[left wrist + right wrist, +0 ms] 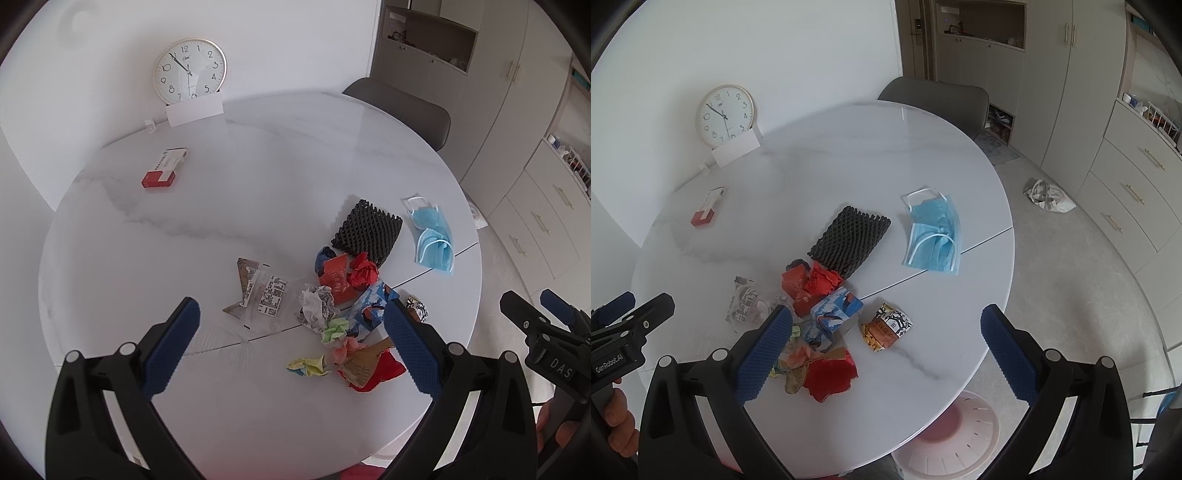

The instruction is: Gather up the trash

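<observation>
Trash pile (343,310) below open left tool (291,343).

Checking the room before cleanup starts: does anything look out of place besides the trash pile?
Yes: a wall clock stands on the table propped against the wall, and a crumpled bag lies on the floor by the cabinets.

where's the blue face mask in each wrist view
Left wrist view: the blue face mask lies right of centre, near the table's right edge, right of the black foam mesh.
Right wrist view: the blue face mask lies just right of centre, again right of the black foam mesh.
Shared landmark: the wall clock, upper left.
</observation>
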### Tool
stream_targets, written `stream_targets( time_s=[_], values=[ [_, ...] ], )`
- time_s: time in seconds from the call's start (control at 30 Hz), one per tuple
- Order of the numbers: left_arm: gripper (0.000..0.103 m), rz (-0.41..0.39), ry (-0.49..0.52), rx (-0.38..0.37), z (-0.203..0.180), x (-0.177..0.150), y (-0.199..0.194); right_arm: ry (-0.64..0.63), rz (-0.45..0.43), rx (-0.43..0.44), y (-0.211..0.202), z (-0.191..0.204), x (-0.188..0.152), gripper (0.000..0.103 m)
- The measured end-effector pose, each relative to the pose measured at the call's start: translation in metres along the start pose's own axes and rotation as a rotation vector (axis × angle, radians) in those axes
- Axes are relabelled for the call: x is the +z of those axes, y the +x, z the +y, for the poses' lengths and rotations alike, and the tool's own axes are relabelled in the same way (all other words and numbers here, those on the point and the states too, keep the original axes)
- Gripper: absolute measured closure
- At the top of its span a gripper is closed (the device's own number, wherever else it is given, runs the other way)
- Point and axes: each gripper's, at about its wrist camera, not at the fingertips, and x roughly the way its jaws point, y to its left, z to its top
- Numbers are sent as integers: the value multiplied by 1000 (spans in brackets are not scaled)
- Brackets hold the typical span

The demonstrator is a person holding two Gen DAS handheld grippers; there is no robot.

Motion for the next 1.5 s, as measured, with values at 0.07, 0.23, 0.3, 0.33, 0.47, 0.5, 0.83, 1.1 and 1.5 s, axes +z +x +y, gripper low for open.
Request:
stream_targets(
  time_s=[0.07, 0.23, 0.3, 0.33, 0.47, 0.5, 0.83, 1.1, 1.5],
  values=[
    [8, 1, 1, -1, 0, 0, 0, 0, 1, -1, 0, 0, 0, 2],
    [8, 3, 3, -6, 0, 0, 0, 3, 4, -4, 2, -1, 0, 2],
    [8, 2, 4, -6, 0, 0, 0, 4, 4, -4, 2, -1, 0, 2],
    [8, 3, 3, -6, 0, 1, 0, 3, 4, -4, 2, -1, 0, 2],
    [8, 5, 7, -7, -1, 1, 0, 4, 4, -5, 2, -1, -1, 2],
    [8, 6, 8, -7, -1, 1, 0, 4, 5, -5, 2, -2, -1, 2],
    [8, 6, 11, -6, -2, 1, 1, 4, 6, -5, 2, -2, -1, 2],
    [8, 7, 12, -6, -2, 1, 1, 5, 7, -5, 3, -3, 0, 2],
    [8, 7, 14, -4, -2, 1, 2, 6, 8, -4, 3, -3, -1, 2]
  ],
)
